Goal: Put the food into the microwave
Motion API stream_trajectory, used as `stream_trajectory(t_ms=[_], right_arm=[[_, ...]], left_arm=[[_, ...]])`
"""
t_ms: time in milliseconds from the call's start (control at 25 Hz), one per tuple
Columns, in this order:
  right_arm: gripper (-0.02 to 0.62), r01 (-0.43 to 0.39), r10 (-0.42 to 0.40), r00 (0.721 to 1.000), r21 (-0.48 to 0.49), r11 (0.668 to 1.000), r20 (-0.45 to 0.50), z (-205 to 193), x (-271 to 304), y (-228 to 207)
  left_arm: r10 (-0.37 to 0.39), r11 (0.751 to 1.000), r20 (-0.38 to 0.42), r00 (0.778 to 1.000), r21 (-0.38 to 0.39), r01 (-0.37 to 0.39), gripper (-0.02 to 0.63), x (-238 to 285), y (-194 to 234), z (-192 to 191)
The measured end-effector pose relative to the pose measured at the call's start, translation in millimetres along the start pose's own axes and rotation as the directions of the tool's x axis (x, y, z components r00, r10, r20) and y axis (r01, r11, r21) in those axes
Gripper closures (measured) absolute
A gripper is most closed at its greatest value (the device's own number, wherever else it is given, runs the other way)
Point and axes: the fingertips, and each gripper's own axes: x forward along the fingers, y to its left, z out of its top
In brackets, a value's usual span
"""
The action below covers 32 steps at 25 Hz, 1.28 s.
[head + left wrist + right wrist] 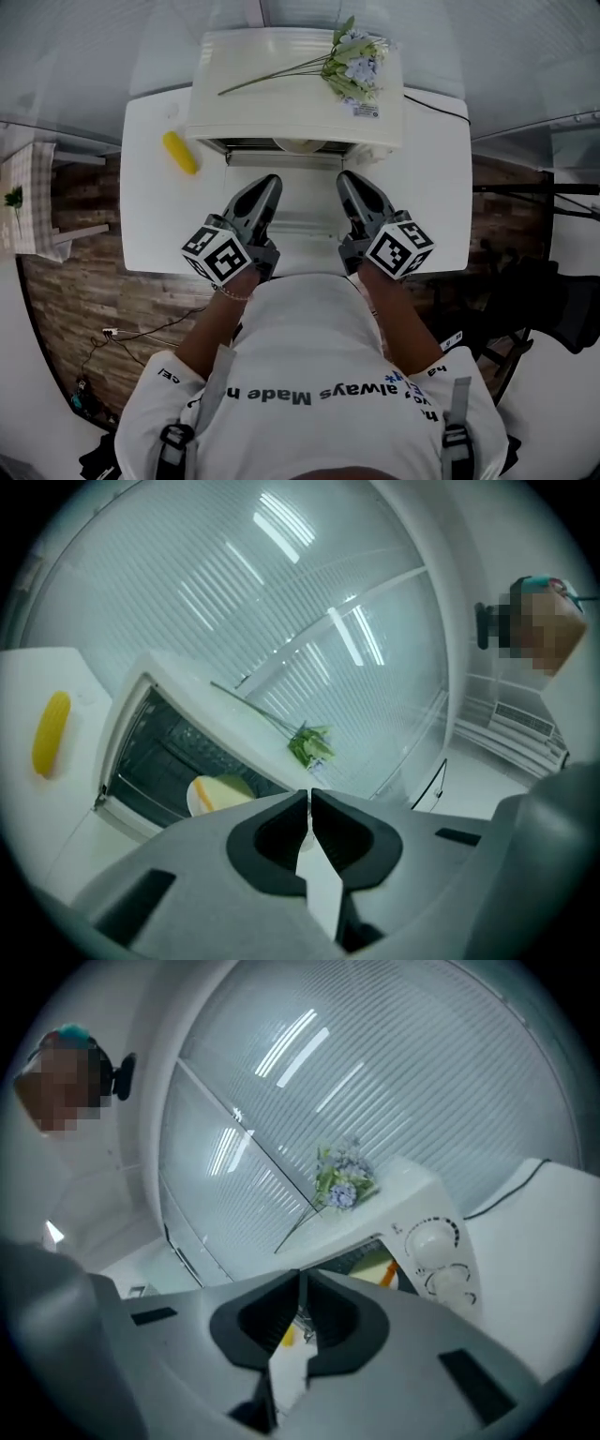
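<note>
The person's white shirt (309, 375) fills the bottom of the head view, pressed up against the near edge of the white table (150, 225). The table runs wide to both sides, with wooden floor (84, 281) showing past its left and right edges.

The white microwave (291, 84) stands at the far middle of the table, its back close to the far edge. Bare table strips are free on either side of it. Its cavity is open towards the person, and what looks like the dropped door (305, 211) lies flat between the two grippers.

The left gripper (272, 180) and the right gripper (345, 178) hover side by side above the near half of the table, tips just short of the cavity mouth, with open room between them. In the left gripper view the left gripper (309, 799) has its jaws clenched together on nothing. The right gripper view shows the same of the right gripper (300, 1283), closed and empty.

A flower sprig (352, 64) lies across the microwave's top, its stem pointing left. A corn cob (180, 152) lies on the table just left of the microwave, outside it and well clear of the table's left edge. A plate of food (220, 794) sits inside the cavity, near the front opening. A black cable (441, 108) crosses the table's far right corner.
</note>
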Motion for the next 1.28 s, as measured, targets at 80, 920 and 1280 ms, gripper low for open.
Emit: stream_trajectory(t_ms=[80,920,1280], right_arm=[[0.568,-0.007,0.008,1.0,-0.081,0.997,0.008,10.1,-11.3,13.4],[0.568,-0.001,0.046,0.997,-0.55,0.835,0.068,76.6,-83.0,132.8],[0.571,0.007,0.043,0.997,-0.597,0.802,0.07,81.2,-97.0,157.5]], left_arm=[[-0.009,0.998,0.014,1.0,0.065,0.008,0.586,-5.5,-18.9,8.4],[-0.059,0.903,0.083,0.995,0.429,0.018,0.592,-52.3,-129.6,60.5],[-0.089,0.88,0.088,0.992,0.474,0.037,0.592,-60.0,-155.3,68.1]])
